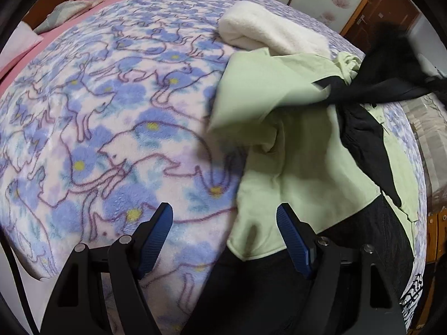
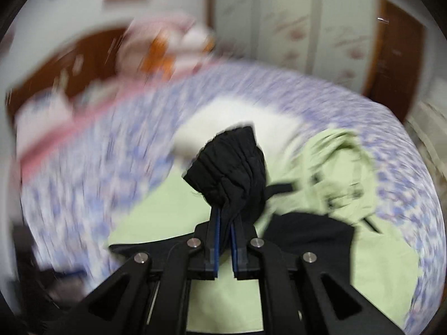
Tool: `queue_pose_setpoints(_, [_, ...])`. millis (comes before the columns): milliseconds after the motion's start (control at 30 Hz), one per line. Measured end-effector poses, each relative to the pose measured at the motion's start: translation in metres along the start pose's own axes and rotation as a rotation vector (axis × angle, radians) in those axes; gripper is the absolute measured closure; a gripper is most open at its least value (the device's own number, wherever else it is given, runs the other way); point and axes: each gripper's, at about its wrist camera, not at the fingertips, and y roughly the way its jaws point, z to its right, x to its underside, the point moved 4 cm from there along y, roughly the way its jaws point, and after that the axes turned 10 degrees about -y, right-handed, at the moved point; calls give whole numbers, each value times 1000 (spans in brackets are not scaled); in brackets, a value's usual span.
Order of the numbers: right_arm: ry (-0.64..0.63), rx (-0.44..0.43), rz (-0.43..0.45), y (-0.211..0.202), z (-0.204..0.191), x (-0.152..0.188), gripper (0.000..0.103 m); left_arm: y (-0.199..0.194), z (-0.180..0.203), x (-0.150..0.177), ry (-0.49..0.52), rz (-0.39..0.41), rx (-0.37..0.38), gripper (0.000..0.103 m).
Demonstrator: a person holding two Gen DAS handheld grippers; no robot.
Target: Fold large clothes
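Blue-padded fingers of the left gripper (image 1: 223, 217) stand wide apart, empty, over the cat-print fleece blanket (image 1: 111, 111). On it sprawls the green-and-black jacket (image 1: 307, 153); white print at its hem is unreadable. Right gripper (image 2: 225, 214) pinches a bunched black sleeve (image 2: 234, 167), lifted clear.
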Motion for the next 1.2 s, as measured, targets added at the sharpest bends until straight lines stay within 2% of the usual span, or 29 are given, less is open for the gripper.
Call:
queue_pose_setpoints(100, [146,108,49,-36,64,17,97,-3,10,3,27,11,10,28])
queue_pose_setpoints(167, [208,163,15,-46,93,44,92,-2,17,5,48,9,15,28])
queue_pose_setpoints(200, [248,179,-62,-43,111,72,88,-1,21,6,62,5,15,28])
queue_pose_setpoints(233, [270,170,-146,-37,120,96,74,1,25,7,74,0,13,28])
queue_pose_setpoints(267, [291,153,-246,-29,128,124,67,2,28,8,86,-4,10,28])
queue_pose_setpoints(300, [313,139,-322,-24,135,150,67,4,32,8,96,-6,6,28])
queue_pose_setpoints(367, [370,101,-418,-20,146,191,67,7,39,6,114,-9,0,28])
queue_pose_setpoints(467, [508,27,-438,-24,164,221,67,15,56,-5,144,-7,-4,28])
queue_pose_setpoints(667, [713,-93,-326,-10,212,224,65,48,93,-55,204,-4,-6,28])
queue_pose_setpoints(833, [776,-171,-267,-2,235,206,65,85,106,-99,178,-70,-16,28])
queue_pose_setpoints(933, [790,-243,-196,-16,247,194,63,103,111,-115,183,-95,-11,28])
queue_pose_setpoints(967, [784,-221,-178,-20,252,193,57,109,114,-118,186,-104,-10,28])
queue_pose_setpoints(1033, [736,-124,-205,-16,260,195,50,122,115,-124,188,-123,-7,28])
queue_pose_setpoints(1100, [685,-69,-278,3,264,203,50,136,115,-130,167,-149,-3,28])
queue_pose_setpoints(1200, [682,-64,-351,34,268,221,50,149,114,-141,139,-163,15,23])
